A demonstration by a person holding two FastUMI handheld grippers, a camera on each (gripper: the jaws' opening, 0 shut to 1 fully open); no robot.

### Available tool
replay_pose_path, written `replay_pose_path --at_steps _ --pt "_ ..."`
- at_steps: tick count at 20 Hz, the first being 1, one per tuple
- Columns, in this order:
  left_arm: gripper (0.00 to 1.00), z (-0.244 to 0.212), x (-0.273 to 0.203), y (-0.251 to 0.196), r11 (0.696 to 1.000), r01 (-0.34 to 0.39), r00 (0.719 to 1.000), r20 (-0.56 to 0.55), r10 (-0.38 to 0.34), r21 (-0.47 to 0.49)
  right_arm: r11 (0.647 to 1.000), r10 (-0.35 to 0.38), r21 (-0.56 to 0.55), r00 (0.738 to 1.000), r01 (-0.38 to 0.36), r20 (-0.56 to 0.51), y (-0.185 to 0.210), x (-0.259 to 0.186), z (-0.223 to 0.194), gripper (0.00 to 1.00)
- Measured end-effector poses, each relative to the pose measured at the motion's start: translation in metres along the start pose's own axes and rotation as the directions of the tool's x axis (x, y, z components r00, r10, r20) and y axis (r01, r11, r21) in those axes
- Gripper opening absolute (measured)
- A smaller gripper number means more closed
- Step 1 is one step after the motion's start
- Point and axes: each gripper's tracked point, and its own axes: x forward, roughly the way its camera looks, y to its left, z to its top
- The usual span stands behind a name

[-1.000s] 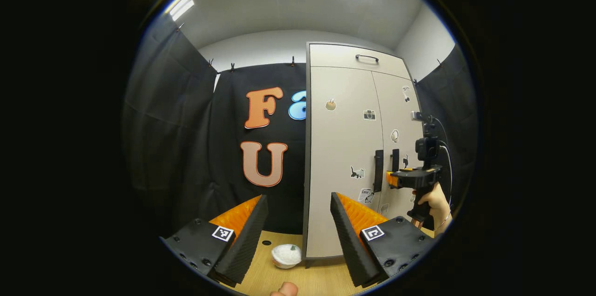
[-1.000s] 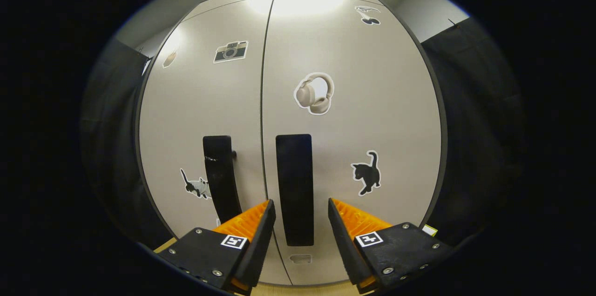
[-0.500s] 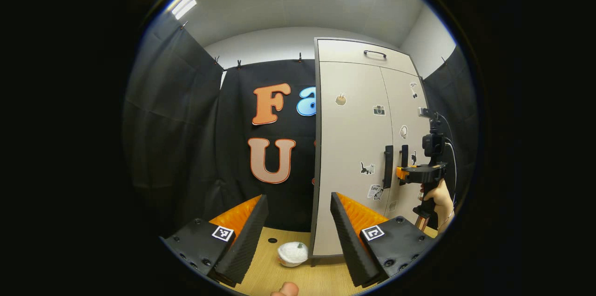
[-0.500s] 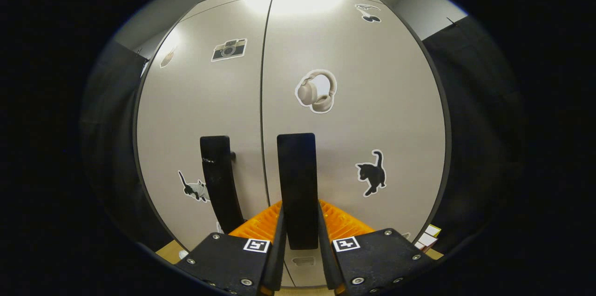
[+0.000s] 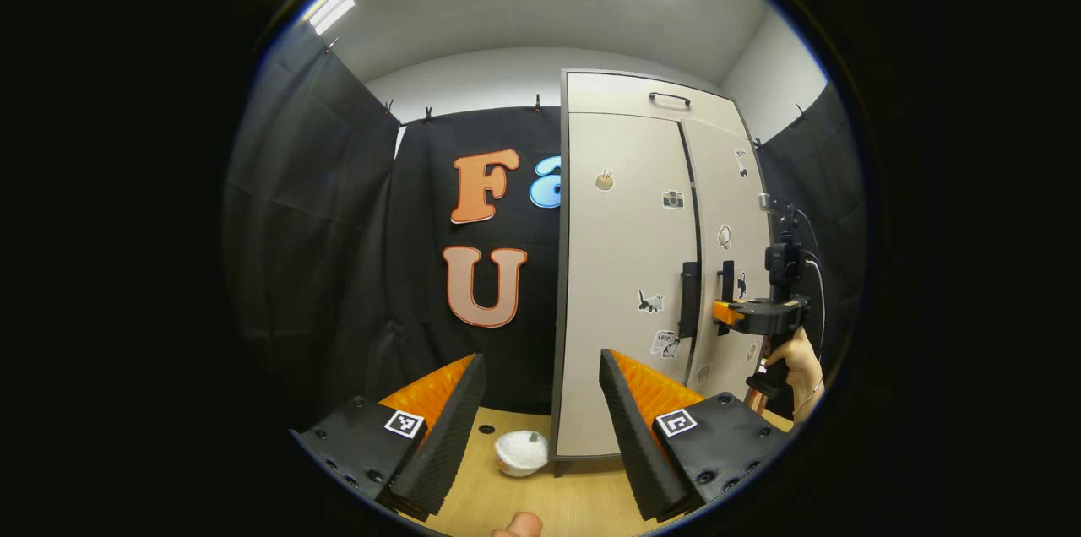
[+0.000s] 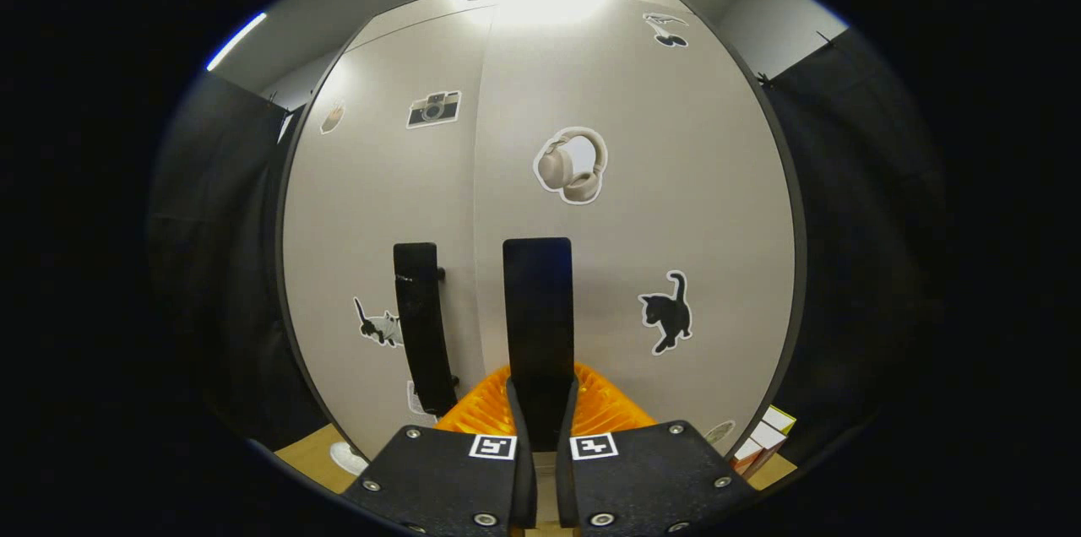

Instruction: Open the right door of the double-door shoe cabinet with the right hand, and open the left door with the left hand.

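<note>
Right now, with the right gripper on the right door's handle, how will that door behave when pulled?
The right gripper is shut on the right door handle, a flat rigid-looking bar, so slipping seems unlikely. The right door is a tall thin panel, probably light and swinging stiffly on side hinges. The shoe cabinet is tall and narrow, so a hard pull might rock it.

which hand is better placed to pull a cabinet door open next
Right. The right hand-held gripper is shut on the right door handle, ready to pull. The left hand-held gripper is open, well back from the left door handle.
</note>
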Motion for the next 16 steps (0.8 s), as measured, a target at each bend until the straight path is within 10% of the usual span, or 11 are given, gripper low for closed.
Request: replay_pose_path --at_steps 16 --pt "0.82 0.011 -0.048 -0.022 1.000 -0.004 1.000 0.002 0.004 0.001 0.999 0.037 -0.022 0.999 -0.036 0.023 -0.023 -0.051 0.007 0.02"
